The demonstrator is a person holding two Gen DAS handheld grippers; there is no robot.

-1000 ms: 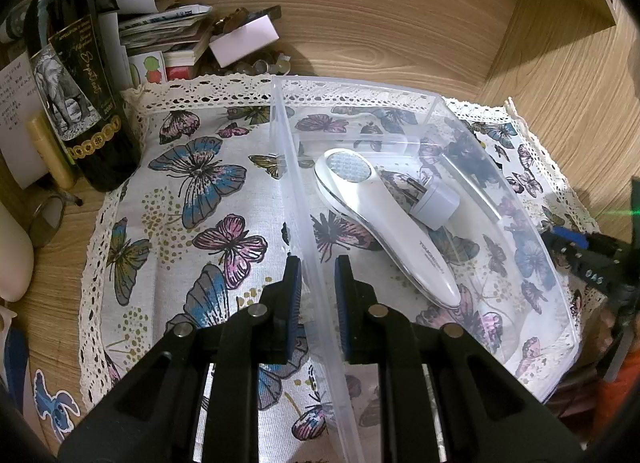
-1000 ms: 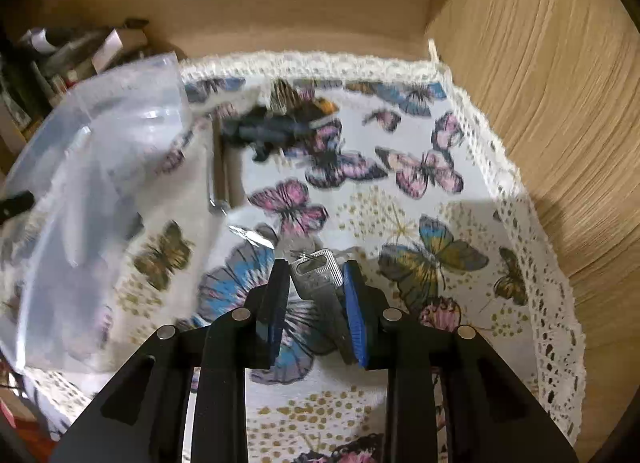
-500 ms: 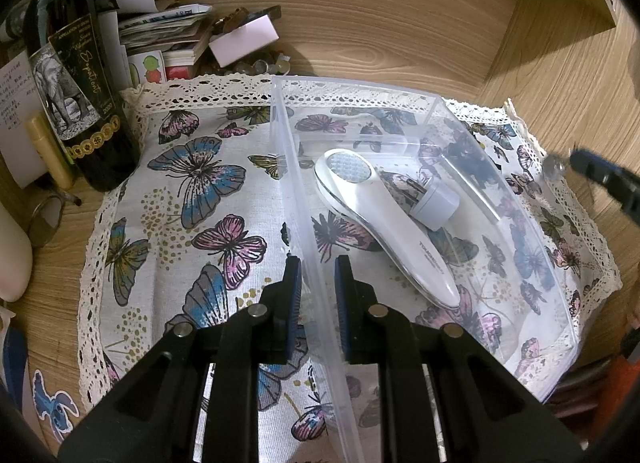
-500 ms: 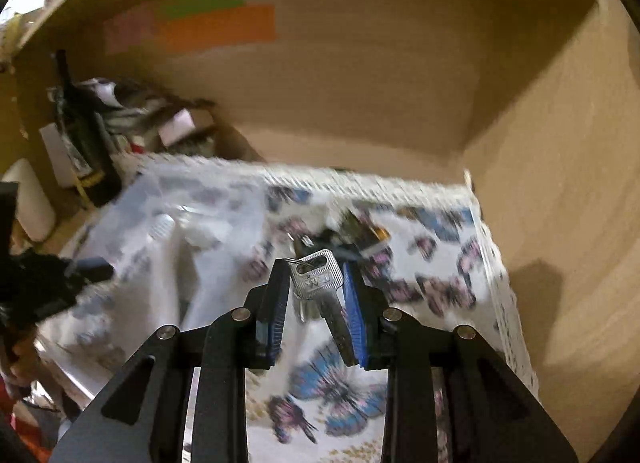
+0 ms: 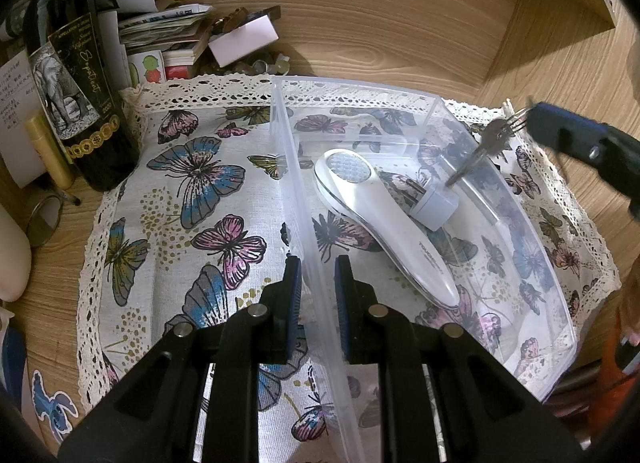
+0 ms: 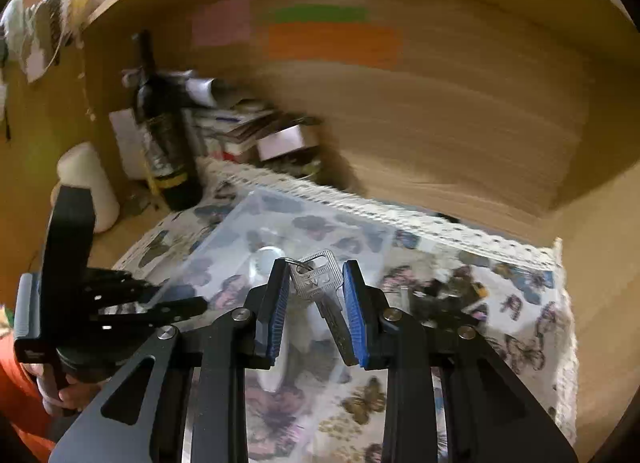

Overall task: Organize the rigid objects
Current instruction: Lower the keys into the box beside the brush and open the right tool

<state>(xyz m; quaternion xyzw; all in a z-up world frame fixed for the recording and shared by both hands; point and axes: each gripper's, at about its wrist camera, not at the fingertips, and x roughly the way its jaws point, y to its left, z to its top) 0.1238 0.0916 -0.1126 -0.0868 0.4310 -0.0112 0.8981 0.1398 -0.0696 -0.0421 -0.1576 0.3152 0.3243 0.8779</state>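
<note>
Wooden alcove, butterfly cloth on surface. Left gripper clamps near wall of clear bin. Right gripper pinches key, hanging over bin beside white handheld device. Step: carrying key in. Next: lower, release inside.

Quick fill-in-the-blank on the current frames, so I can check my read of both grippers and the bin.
1. The right gripper holds a metal ____.
2. The left gripper has its fingers on either side of the clear bin's ____.
3. Inside the bin, a small grey plug adapter lies against a ____ handheld device.
4. The bin stands on a cloth printed with ____.

Missing words: key; wall; white; butterflies
</note>
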